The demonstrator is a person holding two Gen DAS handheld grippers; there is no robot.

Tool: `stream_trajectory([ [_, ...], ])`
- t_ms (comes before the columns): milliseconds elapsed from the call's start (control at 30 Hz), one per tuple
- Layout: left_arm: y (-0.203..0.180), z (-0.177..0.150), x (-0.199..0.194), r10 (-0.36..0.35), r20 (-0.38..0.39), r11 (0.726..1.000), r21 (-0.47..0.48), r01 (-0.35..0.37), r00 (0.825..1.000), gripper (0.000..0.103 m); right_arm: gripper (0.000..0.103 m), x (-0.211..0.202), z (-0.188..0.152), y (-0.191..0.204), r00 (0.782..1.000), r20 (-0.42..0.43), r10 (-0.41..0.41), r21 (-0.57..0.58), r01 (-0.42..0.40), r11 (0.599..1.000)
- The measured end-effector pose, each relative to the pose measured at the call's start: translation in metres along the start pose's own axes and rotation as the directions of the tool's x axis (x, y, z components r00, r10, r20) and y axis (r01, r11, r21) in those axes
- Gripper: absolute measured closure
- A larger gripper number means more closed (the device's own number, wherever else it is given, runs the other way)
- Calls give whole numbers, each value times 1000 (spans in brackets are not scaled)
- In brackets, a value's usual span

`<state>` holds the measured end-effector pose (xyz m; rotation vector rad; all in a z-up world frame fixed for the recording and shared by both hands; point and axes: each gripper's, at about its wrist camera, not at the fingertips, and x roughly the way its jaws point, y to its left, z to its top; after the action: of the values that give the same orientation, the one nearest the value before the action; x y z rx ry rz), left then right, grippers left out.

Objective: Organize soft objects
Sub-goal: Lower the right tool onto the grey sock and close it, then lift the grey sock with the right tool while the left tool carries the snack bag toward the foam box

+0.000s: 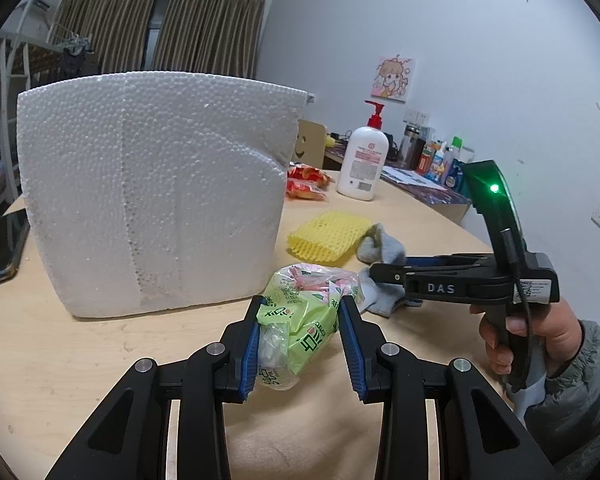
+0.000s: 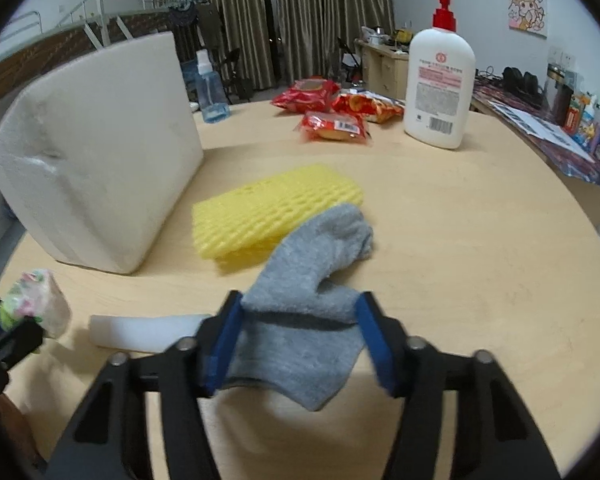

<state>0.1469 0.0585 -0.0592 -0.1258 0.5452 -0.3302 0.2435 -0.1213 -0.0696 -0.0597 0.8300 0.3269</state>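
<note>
A green plastic tissue pack (image 1: 300, 320) sits pinched between the blue pads of my left gripper (image 1: 301, 308), just above the wooden table (image 1: 60, 360). The pack also shows at the left edge of the right wrist view (image 2: 40, 300). A grey sock (image 2: 308, 280) lies partly over a yellow foam net (image 2: 276, 208). My right gripper (image 2: 300, 300) is shut on the sock's middle, with both blue pads against the cloth. In the left wrist view a hand holds the right gripper (image 1: 380, 274) side-on, with the sock (image 1: 382, 250) bunched around its tips beside the yellow foam net (image 1: 328, 236).
A big white foam block (image 1: 152, 192) stands at the left. Red snack packs (image 2: 332, 124), a lotion pump bottle (image 2: 438, 92) and a small spray bottle (image 2: 210, 92) stand further back. A white foam strip (image 2: 148, 330) lies near my right gripper. A phone (image 1: 2, 244) rests at the table's left edge.
</note>
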Motion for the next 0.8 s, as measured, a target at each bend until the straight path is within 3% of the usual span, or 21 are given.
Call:
stream_trajectory([
  [100,2,-1,-2,-8,3,1000,-5,8,1000,65,60,2,1,-1,1000,-4,3,-6,-3,1000],
  [367,5,-3,-9,-14,15,1000,4,14,1000,65,61,7,2,8,999,-28,-37,-58,35,998],
  [467,4,-4,-11,-9,20,1000,6,9,1000,65,80,6,2,4,1000,-23,15,-41,-16,999],
  [533,3,-5,-12,-8,25,1000,11,8,1000,65,85,5,1,0,999,-18,28,-19,-28,999],
  [800,1,-5,-19,8,42,1000,7,-9,999,65,87,-13,-1,-1,997,24,80,-1,-80,997],
])
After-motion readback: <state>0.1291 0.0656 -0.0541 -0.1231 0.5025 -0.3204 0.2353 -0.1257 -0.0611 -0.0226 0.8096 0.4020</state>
